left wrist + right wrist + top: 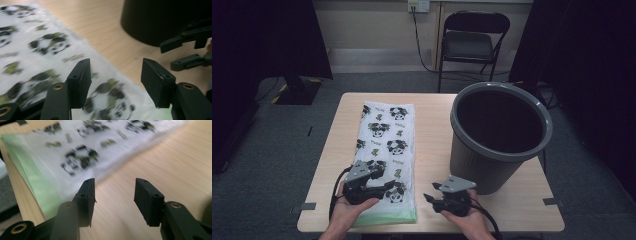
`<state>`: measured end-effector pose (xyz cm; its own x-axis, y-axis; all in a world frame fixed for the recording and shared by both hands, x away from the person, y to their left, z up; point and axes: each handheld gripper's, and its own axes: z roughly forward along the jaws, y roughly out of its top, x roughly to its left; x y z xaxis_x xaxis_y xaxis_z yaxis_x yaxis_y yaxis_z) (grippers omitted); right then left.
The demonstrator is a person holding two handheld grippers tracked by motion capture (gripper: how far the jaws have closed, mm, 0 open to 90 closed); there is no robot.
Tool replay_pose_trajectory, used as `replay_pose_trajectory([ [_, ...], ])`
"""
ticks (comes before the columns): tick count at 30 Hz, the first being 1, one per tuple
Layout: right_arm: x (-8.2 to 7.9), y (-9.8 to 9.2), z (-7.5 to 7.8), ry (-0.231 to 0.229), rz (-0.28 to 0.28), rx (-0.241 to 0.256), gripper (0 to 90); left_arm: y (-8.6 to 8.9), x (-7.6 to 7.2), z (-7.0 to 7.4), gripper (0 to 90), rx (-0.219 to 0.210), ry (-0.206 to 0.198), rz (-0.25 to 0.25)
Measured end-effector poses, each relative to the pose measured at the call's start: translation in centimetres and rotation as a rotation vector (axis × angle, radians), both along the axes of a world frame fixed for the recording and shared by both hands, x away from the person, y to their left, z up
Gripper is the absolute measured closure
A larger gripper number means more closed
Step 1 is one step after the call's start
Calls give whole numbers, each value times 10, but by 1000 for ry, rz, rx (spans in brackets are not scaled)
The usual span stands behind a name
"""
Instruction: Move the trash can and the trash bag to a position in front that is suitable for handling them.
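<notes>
Left gripper (pixel 388 185) over the near end of the bag (pixel 387 150), jaws wide, holding nothing. The bag lies flat on the table (pixel 432 120), long axis running away from the person. Right gripper (pixel 430 192) just right of its edge, open, empty; bin (pixel 499 137) beyond. Left is nearer.

High view: fixed above the person's side, facing forward and down; takes in the whole table (pixel 432 125), floor and a chair (pixel 472 40) at upper centre, from some distance.

Left gripper view: low and close over the panda-print bag (pixel 37 57), looking along its own jaws toward the bin (pixel 160 20) at upper right; the right gripper (pixel 186 52) shows at the right edge.

Right gripper view: low and close to the tabletop, facing the bag's green-edged end (pixel 35 177) at upper left.

Shared by all three: the bag's near end and the bare wood beside it.
</notes>
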<state>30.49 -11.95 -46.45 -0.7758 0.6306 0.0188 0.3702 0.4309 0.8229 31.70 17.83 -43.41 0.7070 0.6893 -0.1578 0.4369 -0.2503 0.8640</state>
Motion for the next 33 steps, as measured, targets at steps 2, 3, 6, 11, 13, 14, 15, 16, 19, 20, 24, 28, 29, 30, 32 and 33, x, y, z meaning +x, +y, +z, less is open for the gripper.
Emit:
replay_pose_trajectory([
  [2,-4,-20,-2,17,-36,0,514,-15,2,1,412,-11,-10,-33],
  [3,-6,-29,-3,23,-54,-7,511,-23,4,0,410,-1,-13,-36],
  [6,-8,-55,-3,34,-101,-13,505,-45,11,-2,402,1,5,-49],
  [11,-11,-102,-1,91,-166,-29,519,-81,23,-6,370,1,22,-68],
  [13,-12,-107,-3,108,-180,-33,518,-87,26,-6,362,5,23,-65],
  [14,-15,-115,-5,112,-194,-56,492,-92,29,-6,353,3,18,-63],
  [15,-15,-115,-5,112,-194,-56,492,-97,32,-5,353,-3,19,-63],
  [16,-17,-124,-5,118,-211,-70,483,-103,35,-4,350,-9,18,-64],
  [19,-17,-135,-5,125,-232,-62,498,-117,41,-3,345,24,-3,-77],
  [20,-17,-140,-5,128,-236,-61,498,-121,43,-3,345,43,-13,-80],
  [24,-13,-155,-8,147,-279,-73,495,-131,52,-5,344,11,-3,-69],
  [28,-9,-162,-8,146,-290,-104,511,-138,61,-8,344,8,12,-54],
  [29,-8,-165,-8,132,-303,-118,523,-139,63,-9,345,10,11,-49],
  [30,-7,-169,-8,125,-316,-129,524,-139,66,-9,349,-3,18,-41],
  [32,-3,-180,-7,113,-364,-131,532,-140,72,-11,352,-14,20,-29],
  [33,-1,-186,-7,114,-389,-129,534,-141,74,-12,356,-15,22,-23],
])
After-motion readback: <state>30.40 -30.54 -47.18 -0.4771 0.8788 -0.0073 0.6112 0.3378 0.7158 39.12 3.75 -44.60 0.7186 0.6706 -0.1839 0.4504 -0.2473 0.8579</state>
